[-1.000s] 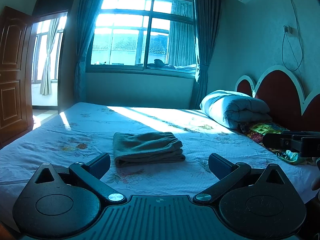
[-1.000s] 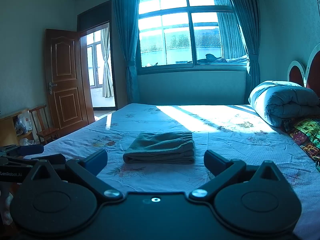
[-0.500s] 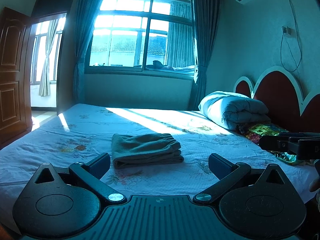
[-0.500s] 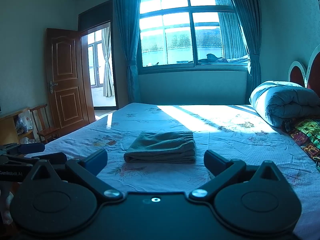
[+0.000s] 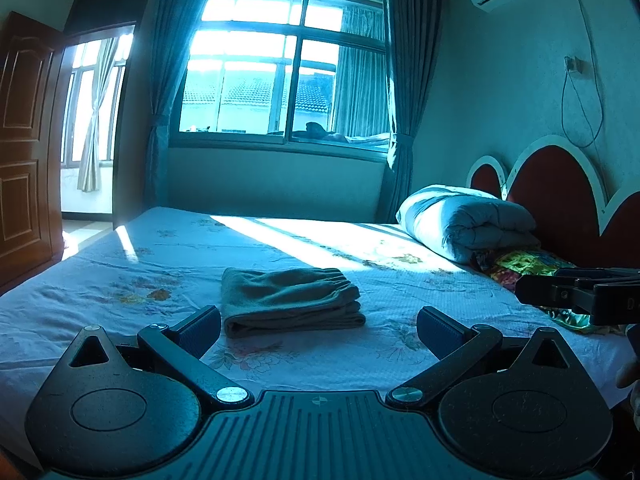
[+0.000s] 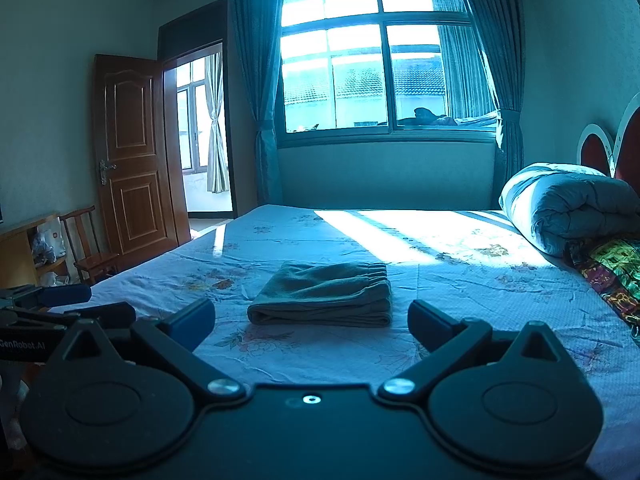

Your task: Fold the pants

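- Left wrist view: the left tongs [image 5: 318, 330] stand with their fingers wide apart and hold nothing. The folded pants [image 5: 290, 300] lie on the bed [image 5: 120, 280], beyond the fingertips and clear of them, with the rolled quilt [image 5: 464, 222] well apart to their right by the headboard [image 5: 556, 196].
- Compared with a second ago, the pants sit slightly lower and nearer the fingertips in this view, so the camera has tilted up a little; the bundle itself keeps its shape.
- Right wrist view: the right tongs [image 6: 312, 322] are also spread and empty. The pants [image 6: 324, 294] lie flat, waistband toward the window [image 6: 384, 76], the left tongs [image 6: 68, 308] off to their left.
- This view has hardly shifted. By my reading the fold is done and both tools are backed off.
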`<state>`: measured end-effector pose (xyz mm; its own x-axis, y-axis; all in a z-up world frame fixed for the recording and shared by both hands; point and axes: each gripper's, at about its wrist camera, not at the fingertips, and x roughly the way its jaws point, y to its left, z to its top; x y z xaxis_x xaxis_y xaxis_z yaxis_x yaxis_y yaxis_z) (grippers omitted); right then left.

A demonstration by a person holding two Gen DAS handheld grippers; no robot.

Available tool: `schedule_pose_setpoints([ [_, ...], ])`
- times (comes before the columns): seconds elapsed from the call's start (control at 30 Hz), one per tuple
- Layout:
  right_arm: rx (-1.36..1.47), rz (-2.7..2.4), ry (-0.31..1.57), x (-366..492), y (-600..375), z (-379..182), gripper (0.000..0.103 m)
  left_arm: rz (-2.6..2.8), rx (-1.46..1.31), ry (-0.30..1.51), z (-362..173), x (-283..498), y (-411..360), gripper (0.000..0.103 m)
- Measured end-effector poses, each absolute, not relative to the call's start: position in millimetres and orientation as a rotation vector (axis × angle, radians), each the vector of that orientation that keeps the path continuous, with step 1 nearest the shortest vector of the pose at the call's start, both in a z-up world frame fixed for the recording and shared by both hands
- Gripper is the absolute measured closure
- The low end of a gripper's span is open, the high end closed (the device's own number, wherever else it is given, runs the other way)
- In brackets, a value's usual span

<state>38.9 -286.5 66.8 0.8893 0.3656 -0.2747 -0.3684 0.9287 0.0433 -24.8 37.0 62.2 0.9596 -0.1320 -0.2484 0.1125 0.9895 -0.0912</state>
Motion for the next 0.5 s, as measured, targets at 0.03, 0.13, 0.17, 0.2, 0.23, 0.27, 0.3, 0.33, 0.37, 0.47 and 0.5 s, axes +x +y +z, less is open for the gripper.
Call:
schedule_pose_setpoints([
  [0.03,-0.01,0.382,0.283,39.8,-288.5,66.9,0.006,-0.129,-0.079,0.259,62.0,-24.6,37.6,0.0],
  [0.13,-0.01,0.38,0.28,39.9,-289.7,67.2,0.006,-0.136,-0.075,0.258,62.1,-24.4,37.1,0.0],
  [0.17,-0.009,0.379,0.279,39.8,-290.0,67.6,0.006,-0.139,-0.078,0.26,62.2,-24.5,36.6,0.0],
  [0.2,-0.009,0.379,0.278,39.7,-290.0,67.8,0.006,-0.14,-0.079,0.261,62.1,-24.5,36.5,0.0],
  [0.23,-0.011,0.38,0.279,39.8,-290.2,67.8,0.006,-0.142,-0.081,0.261,62.0,-24.6,36.4,0.0],
  [0.27,-0.012,0.38,0.278,39.6,-290.1,68.0,0.006,-0.145,-0.082,0.262,61.9,-24.5,36.3,0.0],
  [0.3,-0.012,0.379,0.278,39.5,-290.3,68.1,0.006,-0.145,-0.082,0.262,61.9,-24.3,36.1,0.0],
  [0.33,-0.012,0.379,0.278,39.4,-290.2,68.1,0.006,-0.145,-0.081,0.262,61.9,-24.2,36.0,0.0],
  [0.37,-0.012,0.38,0.279,39.3,-290.1,68.0,0.006,-0.145,-0.082,0.262,62.0,-24.2,36.2,0.0],
  [0.47,-0.012,0.378,0.279,39.2,-290.2,68.2,0.006,-0.144,-0.105,0.259,62.3,-24.0,38.4,0.0],
  [0.5,-0.012,0.378,0.279,39.1,-290.2,68.2,0.006,-0.14,-0.117,0.26,62.4,-24.4,40.6,0.0],
])
